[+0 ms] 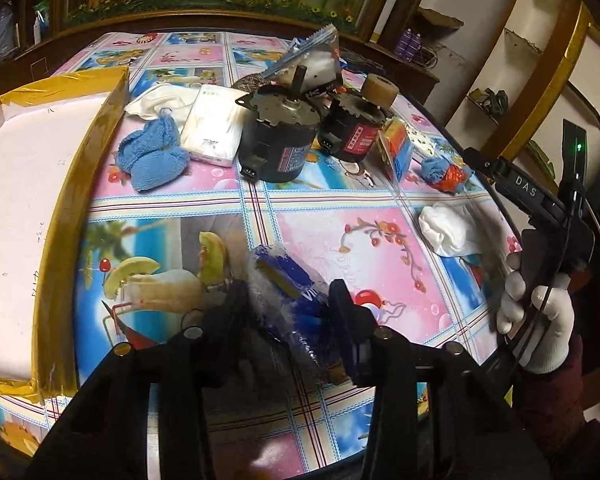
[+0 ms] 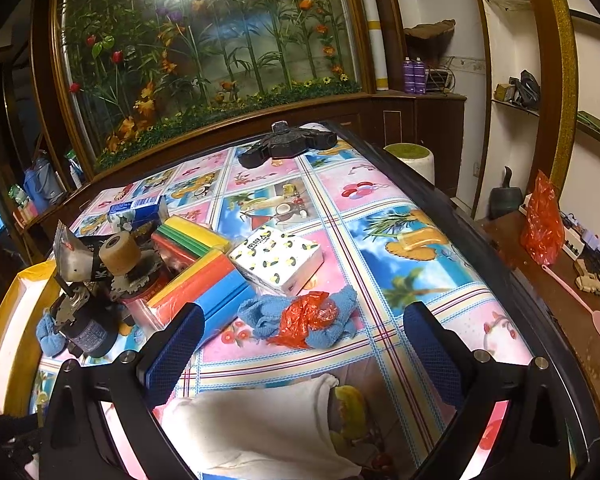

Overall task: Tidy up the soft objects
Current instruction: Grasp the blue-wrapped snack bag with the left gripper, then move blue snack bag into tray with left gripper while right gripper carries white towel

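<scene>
Left gripper (image 1: 288, 300) clamps a blue packet (image 1: 286, 280) (lettering unreadable); right gripper (image 1: 540, 196) reads "DAS".

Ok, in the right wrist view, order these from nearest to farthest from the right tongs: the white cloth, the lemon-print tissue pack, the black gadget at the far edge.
1. White cloth, directly below the right tongs, between the open fingers.
2. Lemon-print tissue pack, mid-table, ahead and slightly left.
3. Black gadget, at the table's far edge.

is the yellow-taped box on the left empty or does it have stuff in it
Empty as far as shown: the left wrist view shows only the bare white floor of the yellow-taped box; the blue knitted cloth lies outside it on the tablecloth.
</scene>
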Tool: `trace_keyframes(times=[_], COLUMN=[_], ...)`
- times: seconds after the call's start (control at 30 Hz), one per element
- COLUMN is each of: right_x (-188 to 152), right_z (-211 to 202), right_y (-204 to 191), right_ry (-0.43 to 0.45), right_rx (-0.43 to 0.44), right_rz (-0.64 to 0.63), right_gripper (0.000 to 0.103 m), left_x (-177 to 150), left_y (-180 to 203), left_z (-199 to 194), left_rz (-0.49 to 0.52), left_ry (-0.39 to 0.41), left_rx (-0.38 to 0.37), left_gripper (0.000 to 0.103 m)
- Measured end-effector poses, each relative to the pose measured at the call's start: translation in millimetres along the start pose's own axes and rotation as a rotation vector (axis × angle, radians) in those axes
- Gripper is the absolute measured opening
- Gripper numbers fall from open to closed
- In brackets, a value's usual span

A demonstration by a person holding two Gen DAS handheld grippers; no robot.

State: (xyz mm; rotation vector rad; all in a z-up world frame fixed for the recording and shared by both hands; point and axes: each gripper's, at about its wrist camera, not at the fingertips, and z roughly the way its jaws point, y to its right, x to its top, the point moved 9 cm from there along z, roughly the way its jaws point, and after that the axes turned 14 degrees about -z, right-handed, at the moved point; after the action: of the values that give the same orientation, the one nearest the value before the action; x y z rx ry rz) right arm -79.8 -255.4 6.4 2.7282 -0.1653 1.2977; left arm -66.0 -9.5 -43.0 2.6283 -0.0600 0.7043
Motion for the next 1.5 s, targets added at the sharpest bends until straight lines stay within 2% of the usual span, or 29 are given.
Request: trace_keyframes(times=[0.03, 0.1, 0.13, 0.23, 0.27, 0.3, 0.47, 0.57, 0.7, 0.87, 1.13, 1.43, 1.47, 1.5], right_x=[0, 0, -1, -1, -1, -1, -1, -4, -16, -29, -24, -40, -42, -45], right_z=[0, 1, 1, 2, 3, 3, 3, 3, -8, -17, -18, -2, 1, 5], right_y=[0, 0, 1, 0, 0, 0, 0, -5, -7, -22, -47, -54, -57, -61], right_ry=[-0.001, -0.003, -0.005, -0.010, -0.012, -0.014, -0.009, -0.041, -0.100, -0.186, -0.209, -0.262, -0.269, -0.287], right_rx=[-0.002, -0.003, -0.003, -0.004, -0.004, -0.004, 0.010, 0.089, 0.198, 0.318, 0.308, 0.234, 0.233, 0.242], right_rz=[0.000, 0.000, 0.000, -0.003, -0.004, -0.005, -0.002, -0.008, -0.002, -0.030, -0.122, -0.192, -0.203, -0.212], right_gripper=[0.101, 0.101, 0.101, 0.101, 0.101, 0.101, 0.101, 0.101, 0.101, 0.101, 0.101, 0.100, 0.098, 0.085], left_x=[-1, -7, -9, -12, -12, -13, -13, -11, -10, -9, -8, -5, -5, -5], left_y=[0, 1, 3, 7, 8, 10, 11, 14, 16, 25, 12, -7, -7, -8], left_z=[3, 7, 8, 9, 10, 10, 3, -11, -30, -65, -88, -87, -88, -89], left_rz=[-0.004, -0.010, -0.005, 0.018, 0.019, 0.018, -0.028, -0.051, -0.049, 0.009, 0.031, -0.020, -0.019, -0.018], left_ry=[-0.010, -0.032, -0.032, -0.017, -0.015, -0.020, -0.020, -0.008, 0.026, 0.114, 0.175, 0.181, 0.183, 0.187], left_rx=[0.000, 0.005, 0.007, 0.025, 0.020, 0.001, -0.102, -0.219, -0.315, -0.423, -0.369, -0.384, -0.384, -0.385], left_gripper=[0.048, 0.060, 0.062, 0.062, 0.055, 0.046, 0.043, 0.043, 0.043, 0.043, 0.043, 0.043, 0.043, 0.043])
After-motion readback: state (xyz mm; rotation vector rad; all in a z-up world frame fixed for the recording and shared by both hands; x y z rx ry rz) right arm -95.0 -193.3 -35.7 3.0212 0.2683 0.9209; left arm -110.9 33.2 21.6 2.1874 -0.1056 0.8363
